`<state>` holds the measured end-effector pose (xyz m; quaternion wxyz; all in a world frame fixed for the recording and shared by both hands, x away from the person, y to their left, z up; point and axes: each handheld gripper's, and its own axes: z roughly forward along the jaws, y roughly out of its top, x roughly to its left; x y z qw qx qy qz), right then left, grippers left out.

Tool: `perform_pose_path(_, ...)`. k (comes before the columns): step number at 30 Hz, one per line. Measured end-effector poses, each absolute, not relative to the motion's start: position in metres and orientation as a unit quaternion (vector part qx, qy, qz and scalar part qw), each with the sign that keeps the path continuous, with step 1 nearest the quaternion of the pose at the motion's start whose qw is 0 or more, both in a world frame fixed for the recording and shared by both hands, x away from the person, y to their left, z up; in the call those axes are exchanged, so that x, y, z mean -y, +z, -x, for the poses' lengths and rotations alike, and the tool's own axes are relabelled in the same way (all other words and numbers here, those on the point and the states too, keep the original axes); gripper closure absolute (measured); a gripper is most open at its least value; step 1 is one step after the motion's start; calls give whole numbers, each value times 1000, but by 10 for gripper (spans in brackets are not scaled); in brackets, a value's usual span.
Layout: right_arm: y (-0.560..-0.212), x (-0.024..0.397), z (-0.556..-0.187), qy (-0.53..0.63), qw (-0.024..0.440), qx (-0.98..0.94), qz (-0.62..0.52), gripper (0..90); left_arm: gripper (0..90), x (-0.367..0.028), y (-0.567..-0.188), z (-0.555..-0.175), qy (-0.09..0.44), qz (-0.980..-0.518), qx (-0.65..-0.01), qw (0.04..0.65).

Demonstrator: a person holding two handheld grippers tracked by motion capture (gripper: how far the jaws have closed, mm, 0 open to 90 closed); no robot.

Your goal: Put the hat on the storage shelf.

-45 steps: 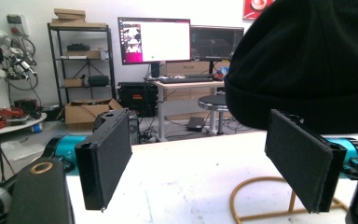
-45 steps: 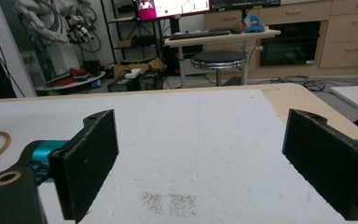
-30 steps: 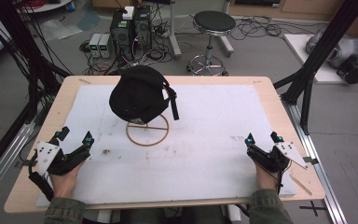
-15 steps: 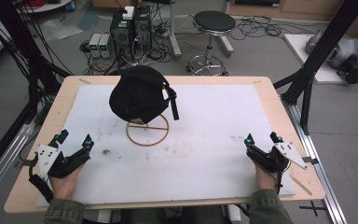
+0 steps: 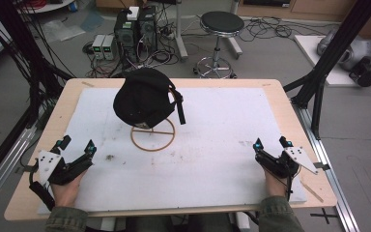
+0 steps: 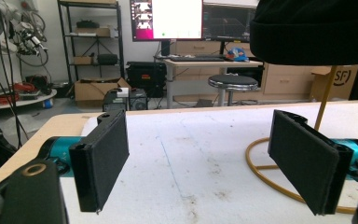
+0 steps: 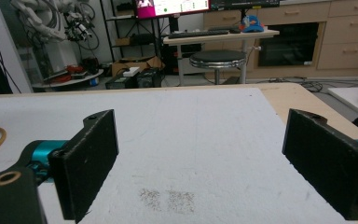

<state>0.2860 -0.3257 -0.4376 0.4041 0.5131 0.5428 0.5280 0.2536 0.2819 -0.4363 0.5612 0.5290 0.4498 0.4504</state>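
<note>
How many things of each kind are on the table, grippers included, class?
Caps: 1
Stands: 1
Grippers: 2, left and right
Total: 4

Beyond the table's far edge, a round black stool [image 5: 221, 21] stood on the grey floor, with two computer towers [image 5: 136, 30] and tangled cables just to its left. A lit monitor [image 6: 166, 19] glowed on the desk [image 6: 212, 60] behind, a blue cap [image 7: 252, 23] lay there, and cardboard boxes [image 6: 95, 88] sat under the shelves [image 6: 89, 28].
</note>
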Motion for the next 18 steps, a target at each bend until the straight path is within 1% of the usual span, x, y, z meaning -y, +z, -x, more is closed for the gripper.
perform_pose_path(18, -438, 327, -288, 527, 402, -547, -511, 97, 212, -280, -438, -256, 438, -544, -456, 551)
